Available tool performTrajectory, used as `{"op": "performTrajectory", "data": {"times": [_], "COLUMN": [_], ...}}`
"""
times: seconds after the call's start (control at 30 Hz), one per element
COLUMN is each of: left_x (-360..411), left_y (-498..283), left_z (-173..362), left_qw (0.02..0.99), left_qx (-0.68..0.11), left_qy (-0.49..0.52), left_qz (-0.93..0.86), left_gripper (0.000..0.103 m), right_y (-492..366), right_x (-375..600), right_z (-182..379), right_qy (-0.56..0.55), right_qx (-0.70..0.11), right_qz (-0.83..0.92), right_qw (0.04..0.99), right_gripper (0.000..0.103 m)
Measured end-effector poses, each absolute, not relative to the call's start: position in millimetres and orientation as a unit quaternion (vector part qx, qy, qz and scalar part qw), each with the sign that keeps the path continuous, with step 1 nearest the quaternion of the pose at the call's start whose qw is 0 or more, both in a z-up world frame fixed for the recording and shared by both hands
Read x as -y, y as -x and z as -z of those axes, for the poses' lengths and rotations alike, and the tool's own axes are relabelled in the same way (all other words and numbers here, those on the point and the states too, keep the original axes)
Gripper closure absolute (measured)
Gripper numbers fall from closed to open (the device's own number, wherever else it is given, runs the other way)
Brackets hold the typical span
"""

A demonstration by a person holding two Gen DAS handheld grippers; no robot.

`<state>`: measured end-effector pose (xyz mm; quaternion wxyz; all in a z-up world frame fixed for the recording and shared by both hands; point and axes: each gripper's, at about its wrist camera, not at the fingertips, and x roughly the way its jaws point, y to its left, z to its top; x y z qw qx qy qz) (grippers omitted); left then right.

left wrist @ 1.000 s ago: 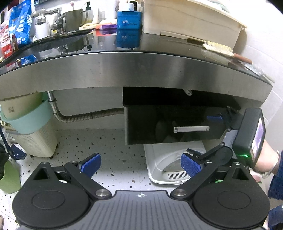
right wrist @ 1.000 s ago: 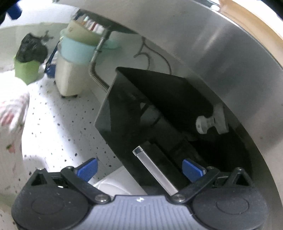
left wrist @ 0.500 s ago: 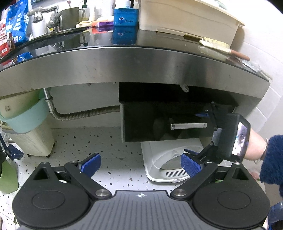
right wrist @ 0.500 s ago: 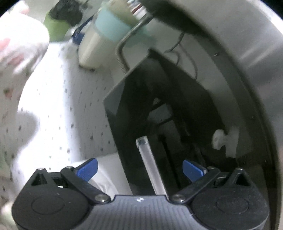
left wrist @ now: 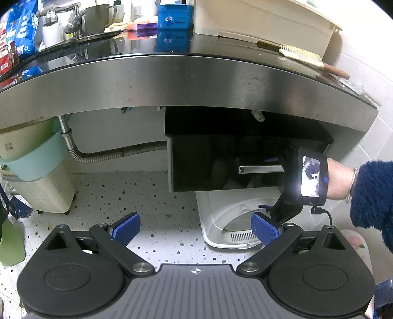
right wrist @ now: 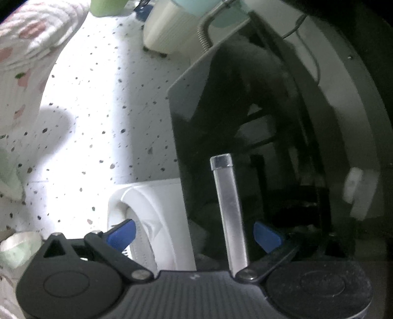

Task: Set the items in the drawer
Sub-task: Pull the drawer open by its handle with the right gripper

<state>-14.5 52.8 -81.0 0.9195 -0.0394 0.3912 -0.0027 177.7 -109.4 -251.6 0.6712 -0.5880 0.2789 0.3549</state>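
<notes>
While the left gripper (left wrist: 195, 227) hangs low over the speckled floor (left wrist: 137, 193) with its blue pads (left wrist: 126, 227) spread wide and nothing between them, the black drawer (left wrist: 203, 166) sits ahead of it and slightly to its right, tucked under the stainless edge of the counter (left wrist: 172, 81). Across the drawer's glossy front runs a silver bar handle (left wrist: 260, 168), and the right gripper (left wrist: 273, 163) reaches in at that handle from the right side, held by a hand in a dark blue fleece sleeve (left wrist: 371, 198); the device's small lit screen (left wrist: 310, 178) faces the left camera. From the right wrist view, the right gripper (right wrist: 194, 234) is released, its blue pads (right wrist: 266, 236) well apart, and the bar handle (right wrist: 229, 213) stands up between them, nearer the right pad, with no pad visibly touching it. Whether the drawer is pulled out at all cannot be told. A white plastic bin (left wrist: 228, 218) rests on the floor just below the drawer, straight ahead of the left gripper's right pad. Far to that gripper's left stands a cream laundry basket (left wrist: 41, 193) with a teal tub (left wrist: 34, 157) on it, and a corrugated metal hose (left wrist: 115, 153) runs from there toward the drawer. On the counter above sit a blue container (left wrist: 174, 18) and a hairbrush (left wrist: 309, 57).
</notes>
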Motion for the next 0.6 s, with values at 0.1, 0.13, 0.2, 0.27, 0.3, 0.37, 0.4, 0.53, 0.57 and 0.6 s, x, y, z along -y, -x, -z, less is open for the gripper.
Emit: {"op": "performTrajectory", "data": {"times": [0.1,0.13,0.2,0.27,0.3,0.37,0.4,0.53,0.57,0.6], "left_x": [-53,-52,-52,-52,-52,-52,-52,-52,-51,-51], "left_y": [14,13,13,13,13,12,12,11,11,11], "left_z": [82,82,83,83,84,85,85,86,86,86], "left_qw": [0.919,0.919,0.918,0.918,0.917,0.917,0.916,0.915,0.915,0.915], "left_qx": [-0.393,-0.393,-0.394,-0.395,-0.396,-0.398,-0.399,-0.402,-0.402,-0.401], "left_qy": [0.040,0.039,0.038,0.037,0.037,0.038,0.038,0.039,0.038,0.038], "left_qz": [0.003,0.004,0.004,0.004,0.004,0.002,0.002,0.002,0.002,0.002], "left_gripper": [0.005,0.005,0.005,0.005,0.005,0.005,0.005,0.005,0.005,0.005], "right_y": [-185,-186,-188,-189,-189,-190,-192,-199,-201,-202], "right_x": [108,107,107,106,106,106,106,103,102,102], "right_z": [256,257,259,261,262,263,262,264,264,264], "right_qy": [0.590,0.591,0.593,0.594,0.595,0.595,0.594,0.589,0.588,0.587], "right_qx": [-0.295,-0.297,-0.303,-0.306,-0.305,-0.305,-0.306,-0.311,-0.312,-0.313], "right_qz": [-0.353,-0.353,-0.352,-0.353,-0.353,-0.354,-0.356,-0.359,-0.360,-0.361], "right_qw": [0.664,0.662,0.657,0.655,0.654,0.654,0.653,0.654,0.654,0.654], "right_gripper": [0.001,0.002,0.005,0.005,0.005,0.005,0.003,0.002,0.002,0.002]}}
